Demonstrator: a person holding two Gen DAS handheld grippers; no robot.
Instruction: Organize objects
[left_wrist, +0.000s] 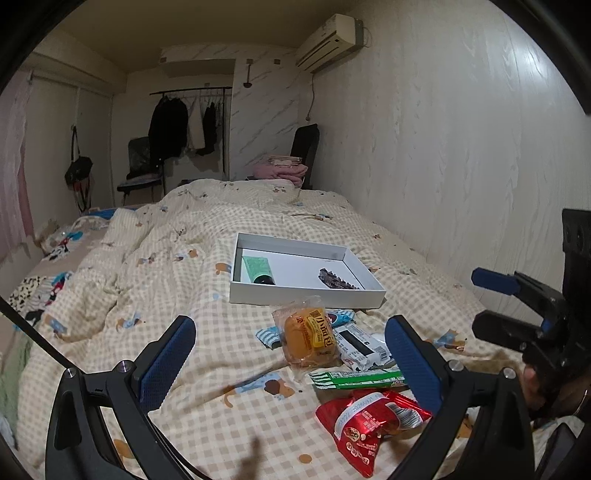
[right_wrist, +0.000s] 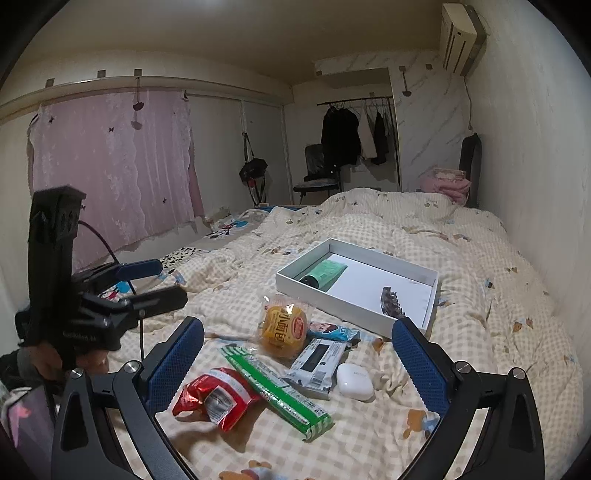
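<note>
A white shallow box (left_wrist: 306, 295) (right_wrist: 347, 299) lies on the bed, holding a green tube (left_wrist: 258, 269) (right_wrist: 325, 275) and a dark hair clip (left_wrist: 338, 279) (right_wrist: 389, 301). In front of it lie a wrapped bun (left_wrist: 308, 338) (right_wrist: 282, 328), a white-black packet (left_wrist: 360, 345) (right_wrist: 317, 363), a blue-white packet (right_wrist: 332, 331), a green stick pack (left_wrist: 356, 378) (right_wrist: 277, 393), a red snack bag (left_wrist: 369, 421) (right_wrist: 214, 397) and a white earbud case (right_wrist: 354, 380). My left gripper (left_wrist: 291, 362) and right gripper (right_wrist: 295, 369) are both open and empty, above the snack pile.
The bed has a rumpled checked quilt (left_wrist: 166, 266). A wall (left_wrist: 461, 147) runs along its right side. Chairs, hanging clothes (right_wrist: 341, 134) and a pink curtain (right_wrist: 110, 166) are at the far end. The right gripper shows in the left view (left_wrist: 491, 302); the left gripper in the right view (right_wrist: 162, 280).
</note>
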